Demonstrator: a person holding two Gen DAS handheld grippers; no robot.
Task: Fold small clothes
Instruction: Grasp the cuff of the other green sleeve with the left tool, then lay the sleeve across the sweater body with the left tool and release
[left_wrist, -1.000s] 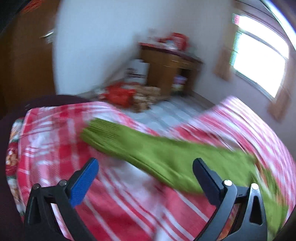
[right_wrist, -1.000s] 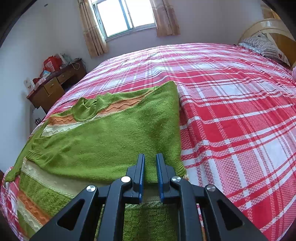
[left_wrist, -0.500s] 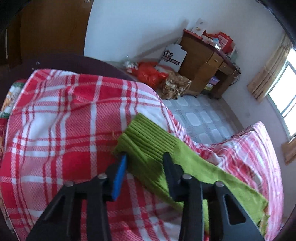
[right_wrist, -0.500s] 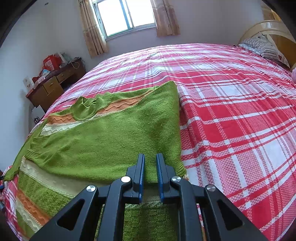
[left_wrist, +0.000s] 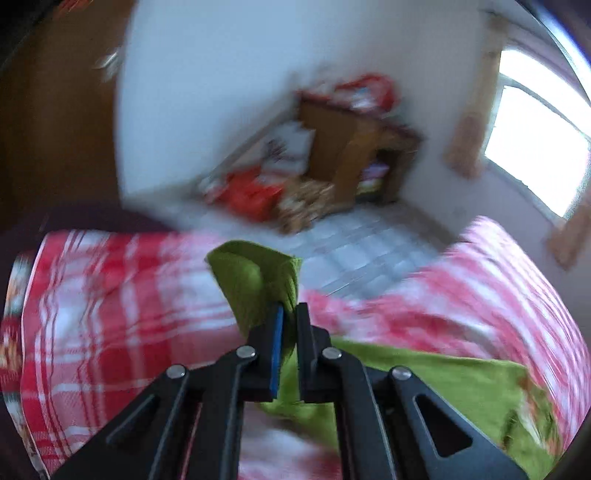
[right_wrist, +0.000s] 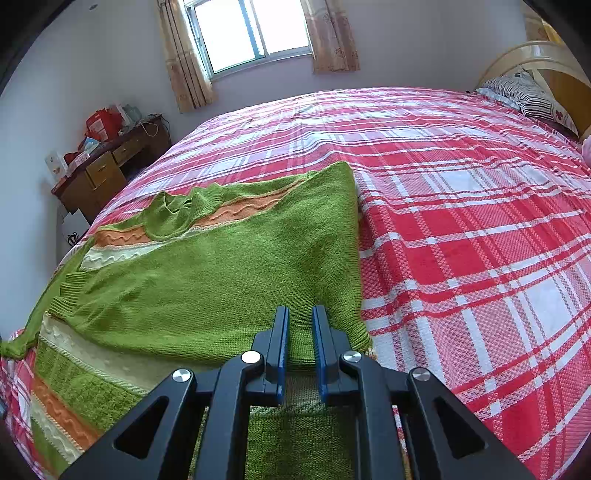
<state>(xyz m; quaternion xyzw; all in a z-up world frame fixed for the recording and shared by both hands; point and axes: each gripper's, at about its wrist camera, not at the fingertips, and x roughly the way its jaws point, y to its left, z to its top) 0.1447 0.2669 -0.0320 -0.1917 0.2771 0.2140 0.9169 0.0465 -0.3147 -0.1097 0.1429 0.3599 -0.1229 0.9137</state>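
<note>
- Left tool (left_wrist: 290, 314) is now clenched on the ribbed cuff (left_wrist: 255, 280) of the green sweater's sleeve; the cuff sticks up past the fingertips, lifted clear of the bedspread (left_wrist: 110, 295).
- A second ago this tool stood wide open above the flat-lying sleeve; half a second ago its jaws straddled the cuff. So the grasp has just been made, and the blur suggests the hand is already carrying the sleeve away.
- Right tool (right_wrist: 300, 325) is nearly shut, pinning the lower edge of the green sweater (right_wrist: 221, 280) against the bed; knit shows between the blue pads (right_wrist: 282, 347). It has not shifted across the three frames.
- Beyond it, the sweater lies spread on the red plaid bed, one side already folded over the striped front, collar (right_wrist: 173, 214) toward the window (right_wrist: 251, 33).
- At the far left the loose sleeve (right_wrist: 22, 332) trails over the bed's edge, more stretched out than before.
- My reading: the sleeve fold is beginning, with the sleeve to be laid across the body next.
</note>
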